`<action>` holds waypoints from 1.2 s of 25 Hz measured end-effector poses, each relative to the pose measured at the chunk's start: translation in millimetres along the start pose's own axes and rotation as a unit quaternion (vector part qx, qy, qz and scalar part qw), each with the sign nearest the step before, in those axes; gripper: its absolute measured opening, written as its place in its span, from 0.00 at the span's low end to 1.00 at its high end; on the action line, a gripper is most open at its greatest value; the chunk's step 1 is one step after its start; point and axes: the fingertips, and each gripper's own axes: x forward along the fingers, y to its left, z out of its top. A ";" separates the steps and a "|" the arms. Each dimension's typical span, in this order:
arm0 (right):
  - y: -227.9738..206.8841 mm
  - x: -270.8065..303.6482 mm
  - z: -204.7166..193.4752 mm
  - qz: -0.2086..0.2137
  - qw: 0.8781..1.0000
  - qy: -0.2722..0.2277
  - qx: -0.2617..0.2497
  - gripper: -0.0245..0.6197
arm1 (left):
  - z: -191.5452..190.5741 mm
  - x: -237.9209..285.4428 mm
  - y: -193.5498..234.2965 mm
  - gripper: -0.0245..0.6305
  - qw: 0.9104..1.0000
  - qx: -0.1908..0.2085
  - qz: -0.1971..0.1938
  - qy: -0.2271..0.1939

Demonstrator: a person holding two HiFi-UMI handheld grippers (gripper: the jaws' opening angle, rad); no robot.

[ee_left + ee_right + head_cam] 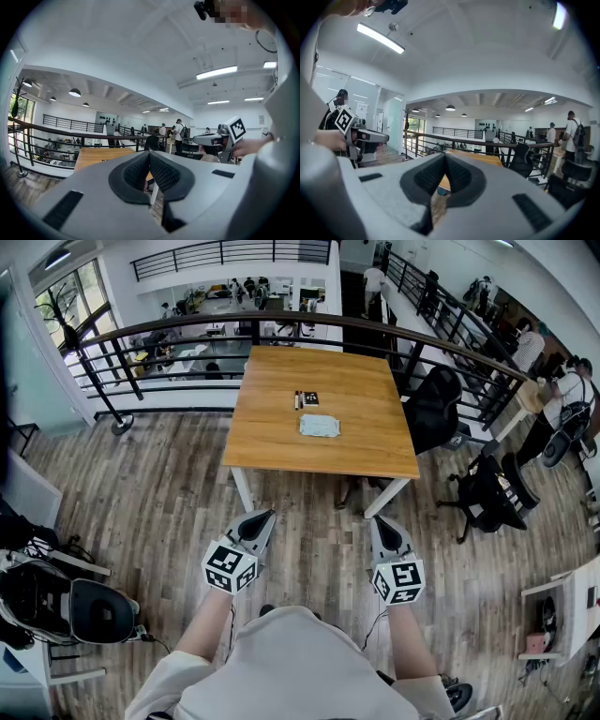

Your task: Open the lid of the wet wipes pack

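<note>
The wet wipes pack [320,427] lies flat near the middle of a square wooden table [375,418], a pale greenish, soft-looking rectangle; its lid is too small to make out. Just beyond it sits a small dark object [307,399], apart from the pack. The tabletop is warm orange wood on white legs and stands on a grey-brown plank floor [159,493]. Black office chairs [433,409] stand at its right side, and a dark metal railing [187,324] curves behind it.

Only the head view shows the pack. From there both tools hover well short of the table's near edge, over bare floor, the left gripper [262,515] and right gripper [379,519] pointing roughly level toward the table, each carrying a black-and-white marker cube [230,568]. The pack is ahead of them and between their lines, well apart from both.

The gripper views show the jaws closely instead. Each grey plastic shell carries dark, finely ribbed pads [161,173] whose tips meet, so both grippers are closed with nothing between the jaws. Each of these views also catches the other gripper off to one side, and the table's orange top beyond the tips.
</note>
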 end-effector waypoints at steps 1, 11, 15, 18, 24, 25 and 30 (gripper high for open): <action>1.1 0.2 1.0 0.001 1.000 -0.001 0.000 0.04 | 0.3 -0.7 0.4 0.03 1.000 0.000 0.000 0.000; 5.4 2.1 6.9 0.002 1.000 0.000 -0.003 0.04 | 3.6 -1.5 3.1 0.03 1.000 -0.002 -0.001 -0.001; 9.5 1.9 6.6 0.001 1.000 -0.003 0.008 0.04 | 2.3 -5.4 5.1 0.03 1.000 -0.003 -0.002 -0.003; 12.7 1.3 6.1 -0.001 1.000 -0.004 0.008 0.04 | 0.8 -6.9 5.6 0.03 1.000 -0.005 -0.004 -0.003; 21.8 4.8 3.4 0.004 1.000 0.003 0.007 0.05 | -1.7 -7.0 11.5 0.03 1.000 -0.011 -0.012 -0.001; 23.9 5.7 2.5 0.004 1.000 0.004 0.008 0.05 | -2.2 -7.5 13.0 0.03 1.000 -0.011 -0.015 -0.002; 33.6 10.8 -0.3 0.001 1.000 0.010 0.009 0.05 | -2.4 -11.6 23.5 0.03 1.000 -0.018 -0.019 -0.009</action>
